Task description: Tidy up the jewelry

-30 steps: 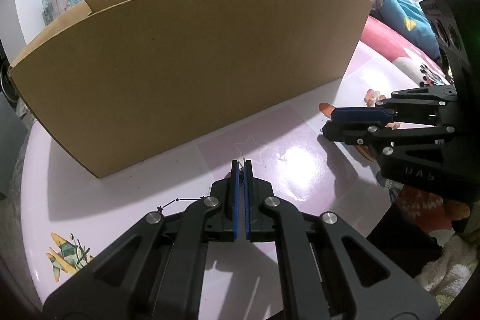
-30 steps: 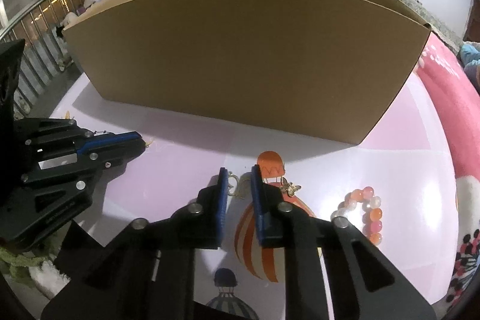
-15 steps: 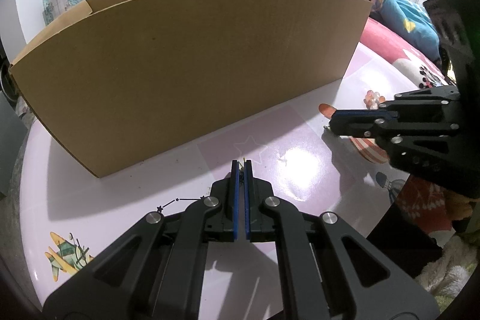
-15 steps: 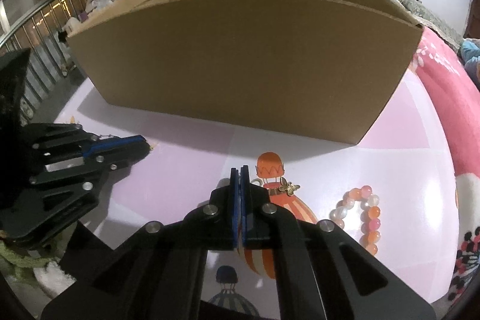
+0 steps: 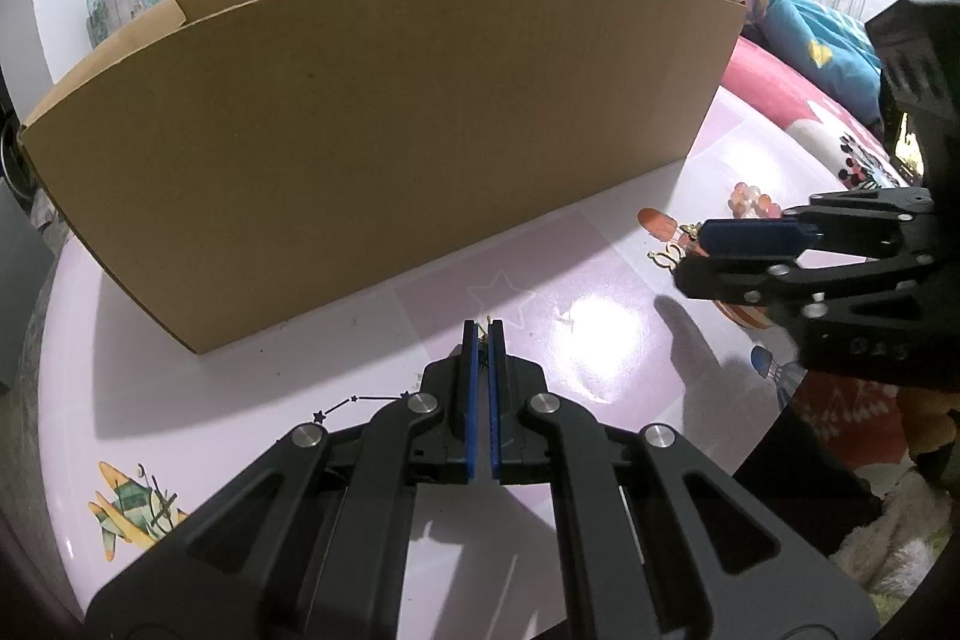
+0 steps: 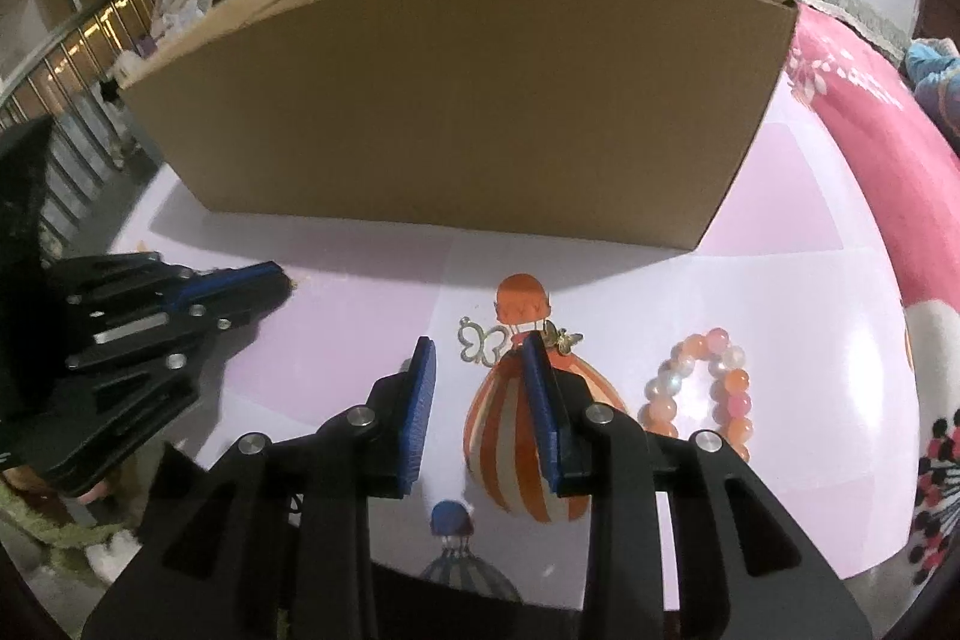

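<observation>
A large open cardboard box [image 5: 384, 112] [image 6: 468, 100] stands on the pink table. My left gripper [image 5: 481, 340] is shut on a small gold trinket that pokes out at its tips [image 5: 493, 323]. My right gripper [image 6: 480, 370] is open and empty, just behind a silver butterfly outline pendant [image 6: 483, 343] lying on the table. A small gold butterfly charm [image 6: 564, 338] sits by the right finger [image 6: 540, 388]. A pink and orange bead bracelet [image 6: 699, 388] lies to the right. The right gripper [image 5: 708, 250] also shows in the left wrist view, with the pendant [image 5: 663, 256] beside it.
The table [image 6: 780, 196] carries hot-air balloon prints [image 6: 528, 418] and an aeroplane print [image 5: 132, 514]. A pink patterned bedspread [image 6: 870, 112] lies to the right. The table's near edge drops off below both grippers.
My right gripper was shut half a second ago and has opened; the silver butterfly pendant now lies free on the table in front of it. The left gripper has stayed shut and still.
</observation>
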The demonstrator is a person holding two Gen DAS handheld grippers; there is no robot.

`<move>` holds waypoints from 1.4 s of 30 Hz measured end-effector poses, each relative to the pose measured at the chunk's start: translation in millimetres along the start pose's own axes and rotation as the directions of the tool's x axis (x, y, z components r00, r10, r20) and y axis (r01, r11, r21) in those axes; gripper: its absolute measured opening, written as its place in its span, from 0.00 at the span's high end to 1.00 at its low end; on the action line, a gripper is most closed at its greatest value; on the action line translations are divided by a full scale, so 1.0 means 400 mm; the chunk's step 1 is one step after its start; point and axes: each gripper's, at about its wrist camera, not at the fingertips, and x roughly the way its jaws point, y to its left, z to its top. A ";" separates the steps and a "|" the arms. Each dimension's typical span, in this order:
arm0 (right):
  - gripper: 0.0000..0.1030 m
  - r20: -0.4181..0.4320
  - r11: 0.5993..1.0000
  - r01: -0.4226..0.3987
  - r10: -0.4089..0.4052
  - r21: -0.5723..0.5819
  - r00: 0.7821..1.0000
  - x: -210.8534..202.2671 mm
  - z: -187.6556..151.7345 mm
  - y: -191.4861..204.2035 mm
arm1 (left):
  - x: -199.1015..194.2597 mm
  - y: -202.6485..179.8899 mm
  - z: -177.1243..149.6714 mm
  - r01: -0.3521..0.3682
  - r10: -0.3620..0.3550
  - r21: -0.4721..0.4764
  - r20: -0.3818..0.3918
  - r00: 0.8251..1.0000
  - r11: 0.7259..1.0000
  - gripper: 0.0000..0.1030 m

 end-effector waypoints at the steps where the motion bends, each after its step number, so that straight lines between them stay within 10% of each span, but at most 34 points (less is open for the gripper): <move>1: 0.71 0.007 1.000 0.014 -0.014 -0.005 1.000 0.003 0.000 0.004 | 0.000 0.000 0.000 0.001 -0.001 0.000 -0.001 1.000 1.000 0.98; 17: 0.96 0.046 0.999 -0.027 0.026 0.018 0.999 0.006 -0.011 0.016 | 0.001 0.001 -0.002 0.002 -0.002 -0.001 0.004 1.000 1.000 0.98; 33: 0.97 0.066 0.999 -0.041 0.041 -0.001 0.997 -0.045 -0.013 0.000 | -0.003 0.000 -0.010 0.000 0.000 0.019 0.018 1.000 1.000 0.98; 42: 0.74 0.029 0.999 0.026 -0.026 -0.019 0.999 0.001 -0.007 0.013 | -0.003 0.005 -0.011 0.005 -0.006 0.008 0.016 1.000 1.000 0.98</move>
